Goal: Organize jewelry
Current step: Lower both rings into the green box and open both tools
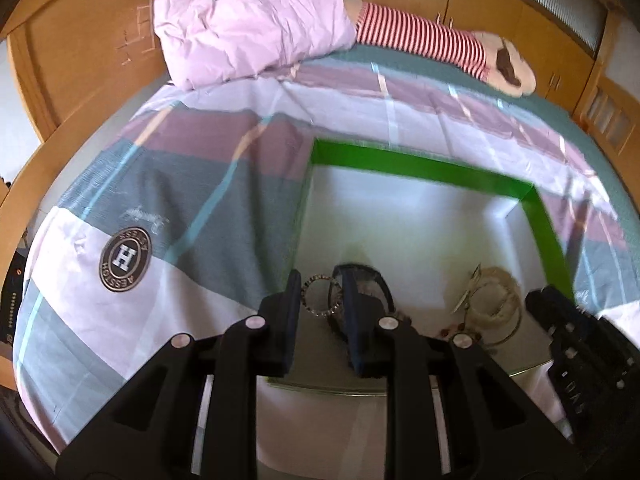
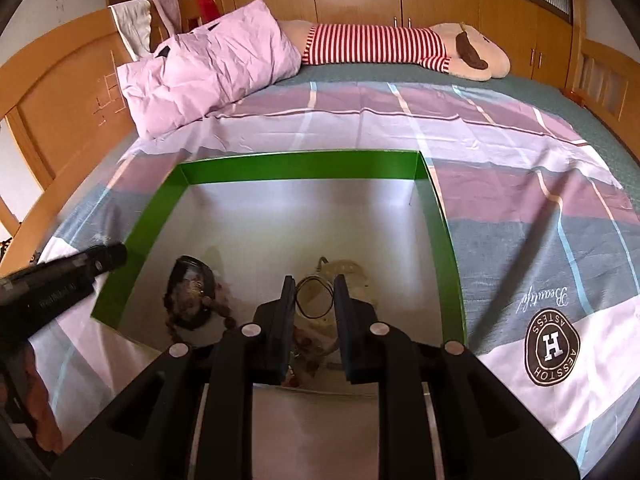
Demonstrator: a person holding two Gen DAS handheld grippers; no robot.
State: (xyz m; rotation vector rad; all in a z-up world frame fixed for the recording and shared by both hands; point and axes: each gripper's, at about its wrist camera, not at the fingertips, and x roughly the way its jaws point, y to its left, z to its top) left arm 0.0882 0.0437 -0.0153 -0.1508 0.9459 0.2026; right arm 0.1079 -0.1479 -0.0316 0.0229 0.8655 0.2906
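A green-rimmed box [image 1: 420, 166] with a white floor lies on the bed; it also shows in the right wrist view [image 2: 300, 168]. My left gripper [image 1: 322, 292] hangs over its near left corner, jaws apart, with a sparkly ring-shaped bracelet [image 1: 323, 295] between the fingertips; I cannot tell whether they touch it. A dark bracelet pile [image 1: 368, 284] lies just right of it. My right gripper [image 2: 315, 294] is open over a thin dark loop [image 2: 316, 298] and a pale beaded bracelet [image 2: 344, 270]. Dark beads [image 2: 192, 292] lie to its left.
A plaid sheet [image 2: 500, 208] with a round logo patch [image 2: 554, 350] covers the bed. A pink folded quilt [image 2: 208, 64] and a striped plush toy [image 2: 400, 50] lie at the far end. Wooden headboard [image 2: 60, 96] on the left, cabinets behind.
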